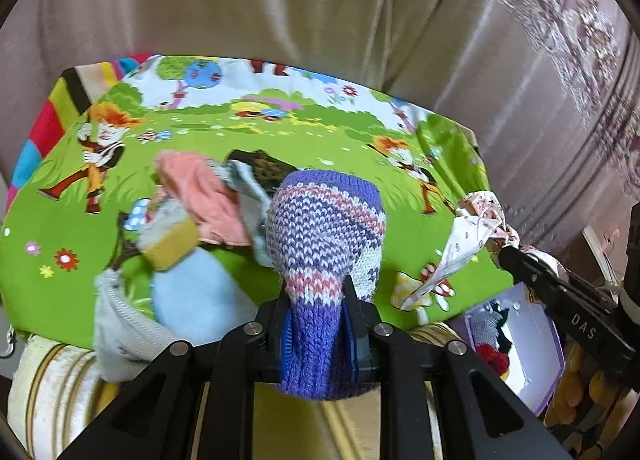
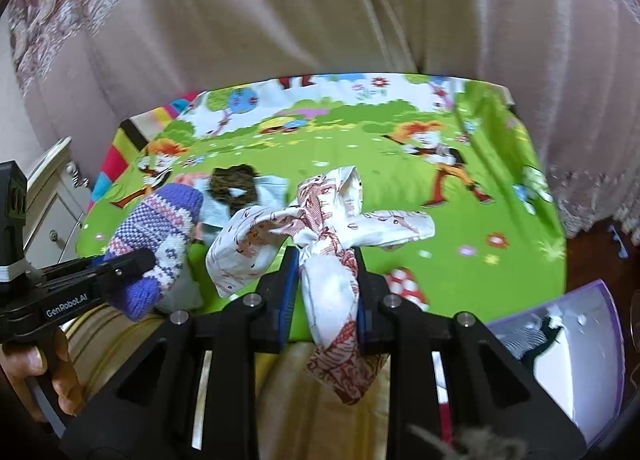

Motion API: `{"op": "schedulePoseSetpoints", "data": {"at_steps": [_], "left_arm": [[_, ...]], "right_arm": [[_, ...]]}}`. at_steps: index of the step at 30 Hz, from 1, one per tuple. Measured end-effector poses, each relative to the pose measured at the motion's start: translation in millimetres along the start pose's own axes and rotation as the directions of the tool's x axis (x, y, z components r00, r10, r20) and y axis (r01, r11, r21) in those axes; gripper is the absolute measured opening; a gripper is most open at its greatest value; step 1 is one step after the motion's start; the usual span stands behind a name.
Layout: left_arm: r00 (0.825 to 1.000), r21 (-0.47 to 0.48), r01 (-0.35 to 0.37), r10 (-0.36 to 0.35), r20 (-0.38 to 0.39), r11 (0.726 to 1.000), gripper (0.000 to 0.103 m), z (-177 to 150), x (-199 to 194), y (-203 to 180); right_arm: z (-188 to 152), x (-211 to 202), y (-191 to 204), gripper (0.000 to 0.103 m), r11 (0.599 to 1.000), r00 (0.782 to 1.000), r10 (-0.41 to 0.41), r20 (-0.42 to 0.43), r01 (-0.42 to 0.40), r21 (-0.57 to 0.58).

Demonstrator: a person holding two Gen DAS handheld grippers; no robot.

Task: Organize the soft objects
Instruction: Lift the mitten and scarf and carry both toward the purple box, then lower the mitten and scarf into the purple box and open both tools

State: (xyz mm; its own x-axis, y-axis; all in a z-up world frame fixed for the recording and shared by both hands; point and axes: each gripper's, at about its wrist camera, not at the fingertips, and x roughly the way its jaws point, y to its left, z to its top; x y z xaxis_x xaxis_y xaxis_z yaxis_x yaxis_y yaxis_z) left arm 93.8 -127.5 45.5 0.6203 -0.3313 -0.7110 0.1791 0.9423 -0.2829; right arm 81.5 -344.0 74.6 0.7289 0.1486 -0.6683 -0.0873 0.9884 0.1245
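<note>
Beige sofa (image 1: 248,0) (white cabinet (image 2: 52,196) beside)

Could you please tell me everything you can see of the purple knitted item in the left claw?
The knitted item looks like a wool hat or sock: purple ribbing, with bands of pink, white and lilac stitches. The left claw is shut on its narrower end, squeezing it, and its wider end points forward above the green cartoon cloth. Nothing else clearly touches it.

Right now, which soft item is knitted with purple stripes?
The knitted sock clamped in the left tool; the right tool's cloth is white, red-printed.
</note>
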Motion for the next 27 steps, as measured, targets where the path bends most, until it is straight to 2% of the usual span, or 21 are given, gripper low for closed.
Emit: {"op": "schedulePoseSetpoints", "data": {"at_steps": [6, 13, 27], "left_arm": [[0.999, 0.055, 0.033, -0.032, -0.033, 0.998, 0.021, -4.3, 5.6, -33.8], [0.994, 0.129, 0.087, -0.076, -0.081, 0.988, 0.021, -10.5, 18.2, -78.1], [0.964, 0.274, 0.221, -0.168, -0.205, 0.936, 0.021, -29.6, 47.5, -178.5]], "right_arm": [[-10.8, -23.2, -47.0, 0.028, 0.995, 0.998, -0.064, 0.017, 0.063, 0.071], [-28.9, -47.2, -104.0, 0.028, 0.975, 0.985, -0.170, 0.012, 0.166, 0.150], [-66.8, -78.7, -195.6, 0.028, 0.905, 0.949, -0.315, -0.033, 0.310, 0.291]]}}
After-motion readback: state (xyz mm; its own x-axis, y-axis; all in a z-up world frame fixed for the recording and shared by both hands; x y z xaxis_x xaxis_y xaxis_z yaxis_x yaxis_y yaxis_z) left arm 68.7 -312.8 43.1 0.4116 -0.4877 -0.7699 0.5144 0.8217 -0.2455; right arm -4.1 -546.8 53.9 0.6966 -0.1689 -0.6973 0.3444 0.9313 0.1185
